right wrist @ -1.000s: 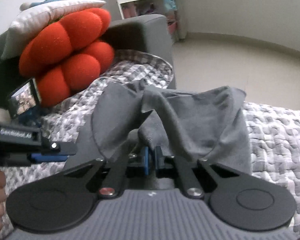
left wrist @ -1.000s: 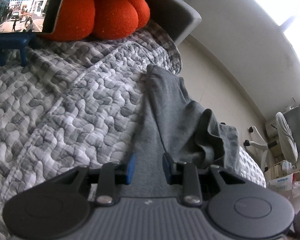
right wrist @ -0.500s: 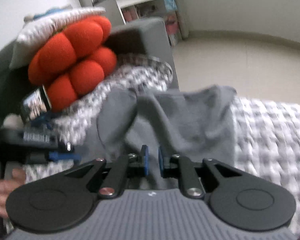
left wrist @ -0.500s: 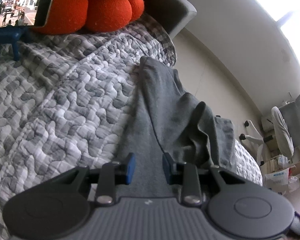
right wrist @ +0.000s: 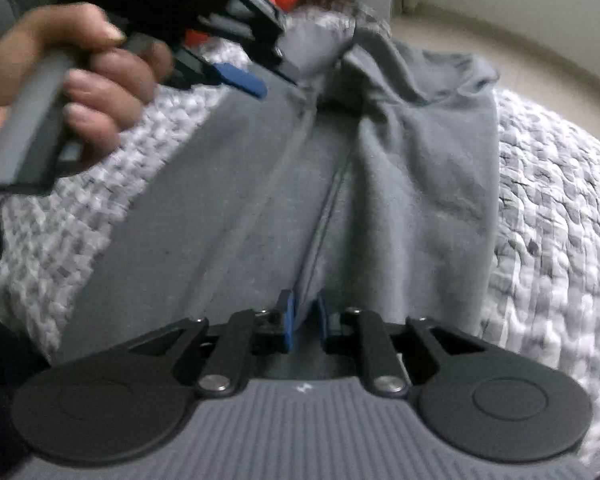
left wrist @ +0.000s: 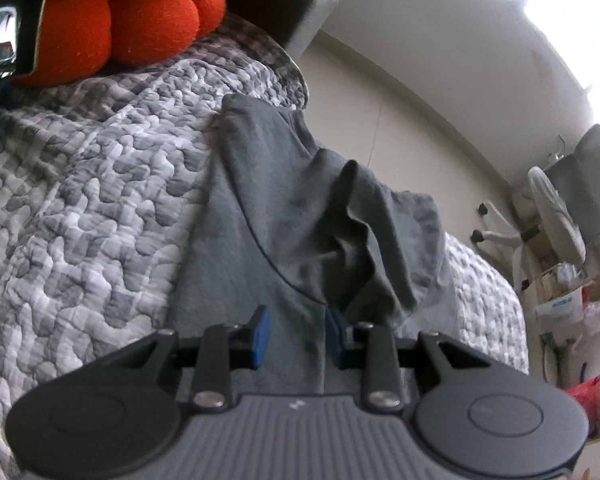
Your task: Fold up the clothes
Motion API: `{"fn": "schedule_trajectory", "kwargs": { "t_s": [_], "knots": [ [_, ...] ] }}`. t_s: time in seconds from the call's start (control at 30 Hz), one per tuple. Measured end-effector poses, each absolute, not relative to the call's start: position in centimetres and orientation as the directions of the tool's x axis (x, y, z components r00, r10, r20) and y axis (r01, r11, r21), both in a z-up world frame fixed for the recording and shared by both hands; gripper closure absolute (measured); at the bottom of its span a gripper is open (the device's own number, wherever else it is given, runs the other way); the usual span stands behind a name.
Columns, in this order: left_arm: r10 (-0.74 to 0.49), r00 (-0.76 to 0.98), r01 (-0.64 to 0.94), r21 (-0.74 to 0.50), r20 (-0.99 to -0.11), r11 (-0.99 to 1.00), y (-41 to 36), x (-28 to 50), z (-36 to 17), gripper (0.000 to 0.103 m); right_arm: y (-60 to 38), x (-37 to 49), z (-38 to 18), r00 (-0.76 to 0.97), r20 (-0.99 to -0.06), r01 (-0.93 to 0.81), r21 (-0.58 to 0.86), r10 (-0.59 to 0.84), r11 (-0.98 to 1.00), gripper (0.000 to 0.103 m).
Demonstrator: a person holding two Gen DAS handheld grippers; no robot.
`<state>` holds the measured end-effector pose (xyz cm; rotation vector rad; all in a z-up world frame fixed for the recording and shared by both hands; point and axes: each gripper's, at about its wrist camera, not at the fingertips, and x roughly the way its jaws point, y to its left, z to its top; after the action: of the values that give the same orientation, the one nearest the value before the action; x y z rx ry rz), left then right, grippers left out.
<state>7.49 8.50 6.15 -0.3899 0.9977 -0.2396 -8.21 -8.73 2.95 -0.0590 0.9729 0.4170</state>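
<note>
Left gripper (left wrist: pixel 296 334): I am hovering low over the grey garment (left wrist: pixel 284 216), my jaws standing wide apart with flat cloth showing between them and nothing pinched.
Right gripper (right wrist: pixel 304 322): I am pointing along the garment's length, my jaws standing narrow with a raised fold of the cloth running in between the blue pads (right wrist: pixel 287 320); whether they are truly pinching it I cannot tell.
Left hand (right wrist: pixel 72 92): it is wrapping around my left handle, held above the garment's far left part in the right wrist view.
Garment: it is lying lengthwise on the bed, flat near me and bunching into rumpled folds at its far right end.
Bed: a grey-and-white quilted cover (left wrist: pixel 80 200) is lying under everything.
Room: an orange knotted cushion (left wrist: pixel 112 16) is sitting at the bed's far end, with a lit phone (left wrist: pixel 8 36) propped just beside it; an office chair (left wrist: pixel 556 212) is standing on the pale floor well apart.
</note>
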Motion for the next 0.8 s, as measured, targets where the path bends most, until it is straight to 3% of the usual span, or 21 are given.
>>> {"fn": "schedule_trajectory", "kwargs": {
  "t_s": [0.07,0.2,0.27,0.4,0.5,0.73,0.8],
  "knots": [
    [-0.363,0.518,0.017,-0.415,-0.774,0.910,8.2,7.5,5.9,0.072,-8.4,-8.3,2.9,0.491,-0.811,-0.366,0.140,0.319,0.920,0.082],
    [-0.354,0.512,0.023,-0.400,-0.783,0.916,7.9,7.5,5.8,0.072,-7.9,-8.3,3.0,0.518,-0.798,-0.356,0.126,0.308,0.926,0.098],
    [-0.351,0.511,0.029,-0.392,-0.785,0.919,7.8,7.5,5.8,0.072,-8.1,-8.4,3.4,0.523,-0.779,-0.340,0.183,0.347,0.922,0.098],
    [-0.343,0.510,0.040,-0.377,-0.788,0.925,7.5,7.4,5.8,0.072,-8.6,-8.0,3.3,0.522,-0.766,-0.299,0.247,0.374,0.922,0.097],
    [-0.340,0.510,0.049,-0.368,-0.790,0.928,7.4,7.3,5.8,0.072,-8.6,-7.6,2.9,0.498,-0.773,-0.294,0.277,0.393,0.915,0.089],
    [-0.348,0.513,0.115,-0.340,-0.784,0.934,7.0,6.2,6.5,0.070,-10.4,-9.8,6.3,0.542,-0.710,-0.366,0.282,0.450,0.887,0.087],
    [-0.354,0.507,0.132,-0.335,-0.786,0.933,6.9,5.7,6.5,0.070,-10.2,-10.9,6.3,0.522,-0.732,-0.408,0.237,0.438,0.882,0.087]
  ]
}}
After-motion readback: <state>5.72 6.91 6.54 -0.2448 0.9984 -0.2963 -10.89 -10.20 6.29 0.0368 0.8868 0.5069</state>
